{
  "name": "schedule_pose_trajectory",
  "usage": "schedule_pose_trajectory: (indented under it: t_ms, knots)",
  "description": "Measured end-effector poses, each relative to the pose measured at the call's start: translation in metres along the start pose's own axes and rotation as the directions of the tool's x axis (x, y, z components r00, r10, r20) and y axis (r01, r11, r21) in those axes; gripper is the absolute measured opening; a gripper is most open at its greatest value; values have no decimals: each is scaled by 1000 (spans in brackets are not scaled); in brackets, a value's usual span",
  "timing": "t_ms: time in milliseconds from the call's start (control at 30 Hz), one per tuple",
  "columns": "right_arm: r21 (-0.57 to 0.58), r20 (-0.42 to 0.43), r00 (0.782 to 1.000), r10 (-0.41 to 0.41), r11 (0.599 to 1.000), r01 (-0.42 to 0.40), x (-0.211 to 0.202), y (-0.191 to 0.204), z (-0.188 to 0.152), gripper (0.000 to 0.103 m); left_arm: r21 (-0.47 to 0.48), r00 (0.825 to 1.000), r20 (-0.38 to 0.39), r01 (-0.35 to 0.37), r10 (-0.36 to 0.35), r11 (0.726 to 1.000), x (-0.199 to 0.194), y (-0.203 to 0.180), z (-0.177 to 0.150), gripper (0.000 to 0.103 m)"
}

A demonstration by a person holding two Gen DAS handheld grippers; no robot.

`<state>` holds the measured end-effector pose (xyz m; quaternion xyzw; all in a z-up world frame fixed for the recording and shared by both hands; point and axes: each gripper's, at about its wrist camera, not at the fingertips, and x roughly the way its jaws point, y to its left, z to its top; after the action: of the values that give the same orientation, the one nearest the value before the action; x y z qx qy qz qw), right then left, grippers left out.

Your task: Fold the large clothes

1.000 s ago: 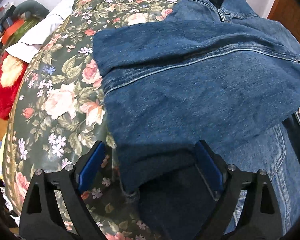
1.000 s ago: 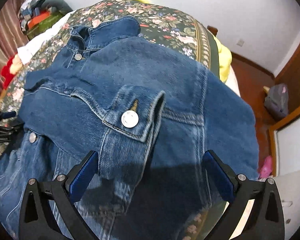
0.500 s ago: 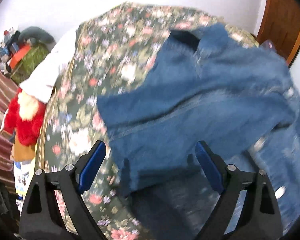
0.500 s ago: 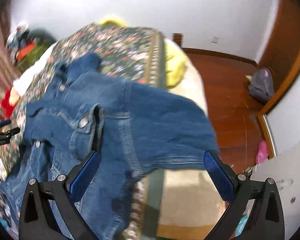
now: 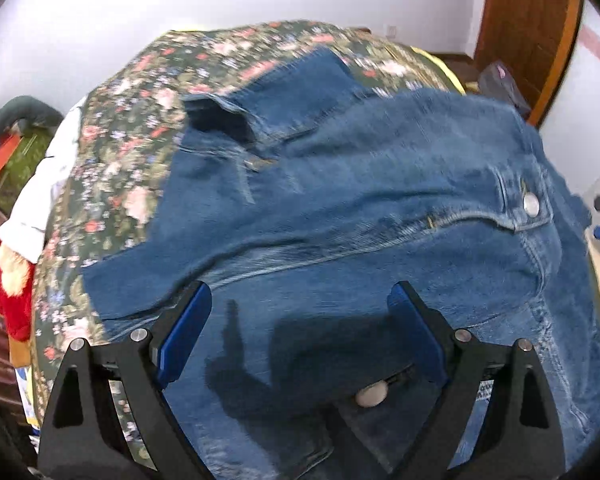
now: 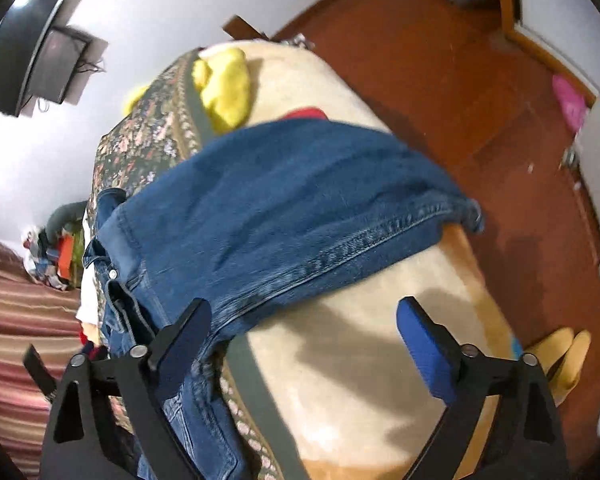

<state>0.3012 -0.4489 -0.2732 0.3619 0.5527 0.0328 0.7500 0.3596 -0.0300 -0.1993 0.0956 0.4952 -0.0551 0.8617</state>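
Denim jacket (image 5: 360, 216) on bed (image 5: 140, 128): likely heavy, stiff, unslippery. Both grippers, left (image 5: 300, 336) and right (image 6: 304, 340), gape empty; the hem (image 6: 340, 248) ahead of the right fingers suits grasping.

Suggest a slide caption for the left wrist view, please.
Open left gripper above a denim jacket spread on the floral bedspread.

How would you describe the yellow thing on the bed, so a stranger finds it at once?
Find the bed's floral cover, then its far end beside the cream mattress. There lies the yellow cloth, the only bright yellow item, beyond the denim jacket.
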Motion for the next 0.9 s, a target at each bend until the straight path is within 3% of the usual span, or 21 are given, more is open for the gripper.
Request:
schedule_pose_trajectory:
  t_ms: [133, 300, 333, 400, 500, 567, 767, 900]
  knots:
    - [55, 0, 999, 37, 998, -37, 16, -8, 10, 79, 0, 999, -31, 10, -10, 1000, 18, -11, -4, 92]
    - [128, 35, 999, 17, 992, -22, 38, -13, 27, 55, 13, 1000, -5, -6, 6, 1000, 21, -15, -4, 92]
    - [133, 62, 998, 2, 991, -10, 40, -11, 30, 51, 13, 1000, -4, -4, 4, 1000, 21, -14, -4, 92]
    - [107, 104, 993, -47, 994, 36, 39, -5, 35, 31, 11, 1000, -3, 1, -1, 1000, 20, -12, -4, 92]
    - [30, 186, 974, -132, 991, 129, 29, 13, 35, 17, -7, 1000, -4, -3, 3, 1000, 17, -6, -4, 92]
    - [-59, 268, 950, -163, 981, 185, 12, 37, 30, 15, -23, 1000, 4, -3, 3, 1000, 12, 0, -5, 92]
    - [-270, 401, 916, 7, 957, 111, -55, 116, 11, 11, -73, 998, 59, -9, 13, 997, -15, 24, -6, 91]
    - [-384, 376, 917, 135, 923, 22, -72, 170, -10, 9, -117, 994, 108, 8, 5, 993, -41, 42, -11, 92]
